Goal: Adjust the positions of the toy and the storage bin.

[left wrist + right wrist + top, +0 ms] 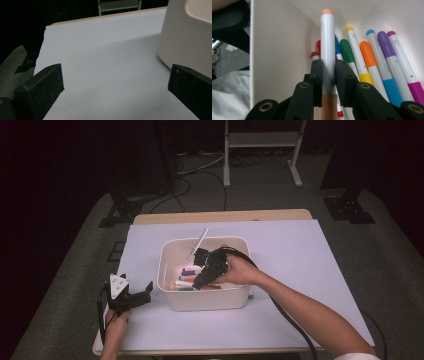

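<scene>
Dim room, dark floor and black curtains around a wooden table (220,216) covered by a pale lavender sheet (300,270). Nearest, at the table's front left corner, left gripper (134,296) held in a hand (116,322), jaws spread wide apart over bare sheet with nothing between them, grey three-cornered plate on top. Seen from the left gripper view, the same two black jaws far apart at the bottom corners, bare sheet (105,65) between, and the white wall of the bin (185,37) close on the right. Next, toward the table's middle, a cream rectangular bin (205,300) with rounded corners, well apart from the left gripper. Over the bin's open top, right gripper (200,280) tipped down into it, carried by a hand (239,270), forearm coming in from the lower right, black cable trailing back. Seen from the right gripper view, jaws pressed onto a white marker with a peach cap (327,50), pinching its barrel mid-length, marker standing upright along the jaws, cap toward the bin's inner wall (279,50). Beyond and beside the held marker, on the bin floor, a row of capped markers (372,62) lying side by side: red, blue, green, yellow, orange, light blue, purple, magenta. Farther back, at the bin's far rim, a white stick-like object (198,242) leaning out, too small to identify. Farthest, a white metal stand (262,150) on the floor with cables around it.
</scene>
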`<state>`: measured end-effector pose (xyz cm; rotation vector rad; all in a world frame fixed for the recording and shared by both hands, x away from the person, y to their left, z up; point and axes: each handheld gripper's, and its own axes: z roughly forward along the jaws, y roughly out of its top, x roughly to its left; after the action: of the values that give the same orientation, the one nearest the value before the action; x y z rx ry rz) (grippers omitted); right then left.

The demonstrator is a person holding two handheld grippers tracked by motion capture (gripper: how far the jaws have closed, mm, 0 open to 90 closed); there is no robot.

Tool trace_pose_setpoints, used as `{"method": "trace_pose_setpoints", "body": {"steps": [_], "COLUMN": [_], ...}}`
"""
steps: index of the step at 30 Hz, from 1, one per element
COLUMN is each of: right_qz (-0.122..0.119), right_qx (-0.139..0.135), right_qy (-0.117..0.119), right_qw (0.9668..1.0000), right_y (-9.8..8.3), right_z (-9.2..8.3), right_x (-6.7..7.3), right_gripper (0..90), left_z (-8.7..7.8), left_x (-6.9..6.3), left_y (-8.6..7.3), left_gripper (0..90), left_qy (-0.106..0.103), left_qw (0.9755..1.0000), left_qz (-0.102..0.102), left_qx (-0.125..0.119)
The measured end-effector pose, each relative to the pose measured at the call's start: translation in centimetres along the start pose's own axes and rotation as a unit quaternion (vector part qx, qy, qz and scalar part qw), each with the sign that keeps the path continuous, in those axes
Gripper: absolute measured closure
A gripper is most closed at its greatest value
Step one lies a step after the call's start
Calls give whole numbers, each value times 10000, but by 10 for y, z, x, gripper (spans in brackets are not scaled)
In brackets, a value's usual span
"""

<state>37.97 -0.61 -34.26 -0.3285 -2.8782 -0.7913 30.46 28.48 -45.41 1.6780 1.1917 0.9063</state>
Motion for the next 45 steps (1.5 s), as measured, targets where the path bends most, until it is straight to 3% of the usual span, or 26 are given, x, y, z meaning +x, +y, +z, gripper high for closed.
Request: {"method": "trace_pose_setpoints", "body": {"steps": [5,10,13,20,27,34,40,45], "right_qz": [20,31,95,223,440,687,1067,1389], "right_qx": [180,28,-114,-667,-1068,-1264,-1395,-1487], "right_qy": [-55,-133,-201,-422,-731,-1056,-1244,-1385], "right_qw": [9998,9999,9997,9966,9906,9839,9766,9692], "right_y": [1,0,-3,-21,-52,-87,-121,-153], "right_z": [5,-4,-18,-69,-114,-148,-162,-160], "right_x": [1,2,4,8,12,12,8,-2], "right_gripper": [734,707,695,663,647,621,591,533], "left_z": [0,0,0,0,0,0,0,0], "left_x": [0,0,0,0,-1,0,0,0], "left_y": [0,0,0,0,0,0,0,0], "left_gripper": [0,0,0,0,0,0,0,0], "left_qy": [-1,5,3,9,14,25,31,28], "left_qw": [10000,10000,10000,10000,10000,10000,10000,10000], "left_qz": [-9,-4,-13,21,17,-5,7,27], "left_qx": [-5,-5,-5,3,9,23,35,33]}}
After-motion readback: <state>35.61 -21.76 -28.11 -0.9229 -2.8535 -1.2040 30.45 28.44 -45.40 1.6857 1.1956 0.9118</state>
